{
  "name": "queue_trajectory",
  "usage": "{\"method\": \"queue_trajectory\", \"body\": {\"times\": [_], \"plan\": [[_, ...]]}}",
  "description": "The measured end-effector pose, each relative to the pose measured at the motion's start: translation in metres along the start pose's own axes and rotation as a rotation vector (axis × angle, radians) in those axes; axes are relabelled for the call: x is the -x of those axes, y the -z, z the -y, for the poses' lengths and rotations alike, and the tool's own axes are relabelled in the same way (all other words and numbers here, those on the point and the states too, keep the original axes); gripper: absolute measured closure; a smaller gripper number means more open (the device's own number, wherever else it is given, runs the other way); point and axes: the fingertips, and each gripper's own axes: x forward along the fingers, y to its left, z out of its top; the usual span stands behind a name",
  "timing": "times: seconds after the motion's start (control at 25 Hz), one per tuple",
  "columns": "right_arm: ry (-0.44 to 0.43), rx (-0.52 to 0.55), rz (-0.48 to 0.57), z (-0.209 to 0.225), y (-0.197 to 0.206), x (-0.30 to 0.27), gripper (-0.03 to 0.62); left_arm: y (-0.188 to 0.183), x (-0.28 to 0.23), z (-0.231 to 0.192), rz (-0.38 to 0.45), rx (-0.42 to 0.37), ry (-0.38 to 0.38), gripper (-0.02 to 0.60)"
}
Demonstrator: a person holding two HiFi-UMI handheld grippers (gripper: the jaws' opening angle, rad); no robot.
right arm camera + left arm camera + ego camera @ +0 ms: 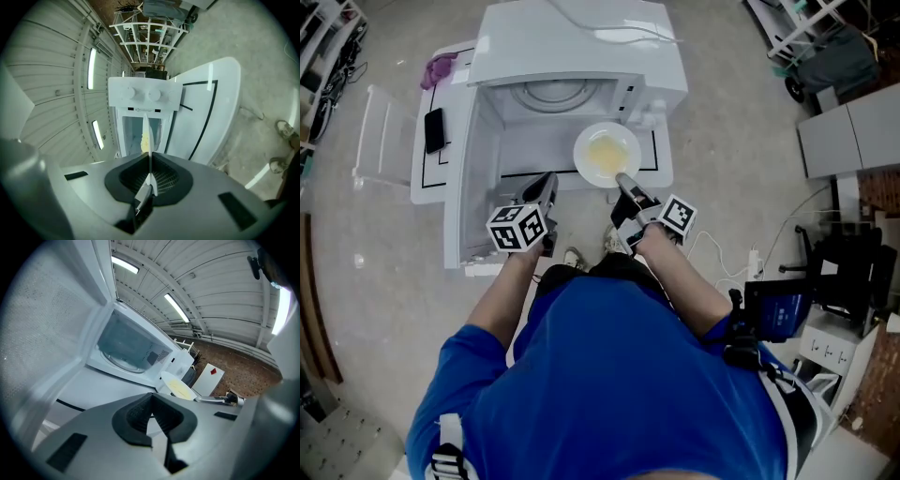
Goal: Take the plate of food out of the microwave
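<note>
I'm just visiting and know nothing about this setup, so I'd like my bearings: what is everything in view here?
microwave: one, white, on the table, door swung open
turntable: one, clear glass, inside the microwave
plate: one, white with yellow food, just outside the microwave's opening
table: one, white with black lines, under the microwave
phone: one, black, on the table beside the microwave
cloth: one, purple, far corner of the table
power strip: one, white, on the floor
shoes: two, pale, below the table edge
shirt: one, blue, on the person
left claw: one, black, shut, empty
right claw: one, black, shut on the plate's rim
</note>
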Motion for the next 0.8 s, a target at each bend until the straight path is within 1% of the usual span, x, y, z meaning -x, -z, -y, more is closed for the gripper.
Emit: {"method": "queue_trajectory", "body": {"times": [0.16,0.44,0.8], "plan": [[-0.007,0.018,-0.009,-0.004,-0.008,0.022,0.574,0.004,0.014,0.009,0.02,0.025,-0.007,0.572],[-0.022,0.031,-0.045,-0.004,-0.024,0.06,0.574,0.011,0.032,0.036,0.088,0.07,-0.038,0.572],[-0.023,0.023,-0.083,0.004,-0.04,0.113,0.574,0.03,0.055,0.072,0.142,0.099,-0.079,0.572]]}}
